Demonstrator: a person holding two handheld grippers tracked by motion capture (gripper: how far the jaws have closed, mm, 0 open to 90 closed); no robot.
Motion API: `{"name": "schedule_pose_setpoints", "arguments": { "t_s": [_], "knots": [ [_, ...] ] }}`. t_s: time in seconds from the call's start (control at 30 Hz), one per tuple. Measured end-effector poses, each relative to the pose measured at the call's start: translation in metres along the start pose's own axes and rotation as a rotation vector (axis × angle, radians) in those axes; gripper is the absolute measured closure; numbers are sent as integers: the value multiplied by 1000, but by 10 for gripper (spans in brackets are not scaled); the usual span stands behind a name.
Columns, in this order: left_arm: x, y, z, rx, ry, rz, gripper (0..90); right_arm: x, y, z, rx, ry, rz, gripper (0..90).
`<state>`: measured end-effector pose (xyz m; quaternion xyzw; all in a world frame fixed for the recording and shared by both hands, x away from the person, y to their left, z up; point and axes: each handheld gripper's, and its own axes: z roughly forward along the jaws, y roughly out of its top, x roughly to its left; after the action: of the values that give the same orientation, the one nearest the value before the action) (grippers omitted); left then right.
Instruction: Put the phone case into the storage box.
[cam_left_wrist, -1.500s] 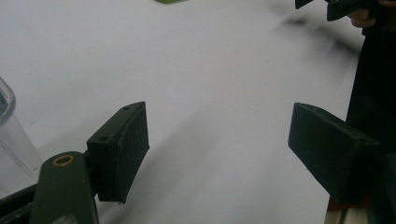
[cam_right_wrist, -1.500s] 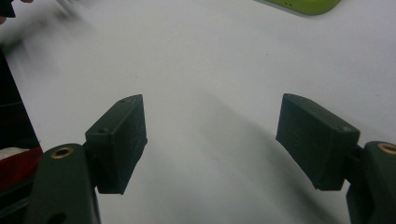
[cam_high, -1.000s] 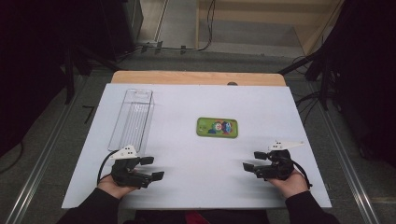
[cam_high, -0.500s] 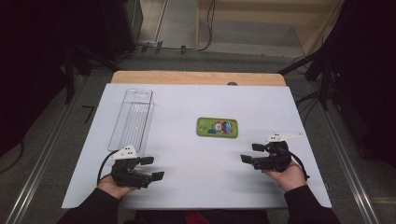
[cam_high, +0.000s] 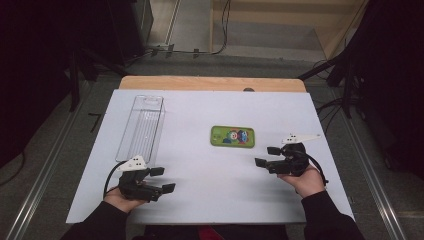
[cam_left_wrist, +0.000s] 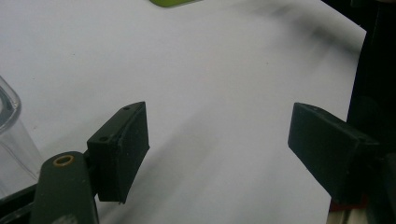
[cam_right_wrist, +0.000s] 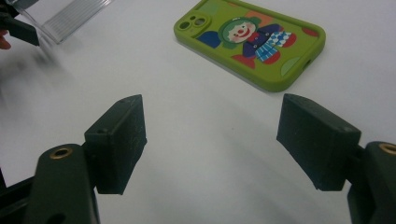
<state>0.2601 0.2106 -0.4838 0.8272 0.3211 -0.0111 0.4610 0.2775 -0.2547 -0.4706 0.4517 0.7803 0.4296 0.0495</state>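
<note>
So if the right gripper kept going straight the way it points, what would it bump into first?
Probably the green phone case: the right gripper, jaws open, aims across bare white table toward it, though slightly left of its middle.

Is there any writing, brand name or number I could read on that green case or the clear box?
None readable.
Green rubbery phone case: a cartoon clown picture, no words.
Clear plastic rectangular box: plain ribbed plastic, no label.
White table sheet: blank.

Both forearms come in from the near edge in dark sleeves. The left tool (cam_high: 161, 179) sits low in its hand, jaws wide apart with nothing between them. The right tool (cam_high: 266, 156) is held farther forward, jaws likewise spread and empty.
</note>
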Motion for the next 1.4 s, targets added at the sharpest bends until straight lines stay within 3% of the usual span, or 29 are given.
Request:
{"name": "schedule_pose_setpoints", "arguments": {
  "t_s": [0.83,1.4],
  "knots": [
    [0,0,0,-2,1,4,214,-5,43,10,11,-1,-23,222],
    [0,0,1,-3,-1,2,214,-15,66,18,22,-1,-3,223]
  ]
}}
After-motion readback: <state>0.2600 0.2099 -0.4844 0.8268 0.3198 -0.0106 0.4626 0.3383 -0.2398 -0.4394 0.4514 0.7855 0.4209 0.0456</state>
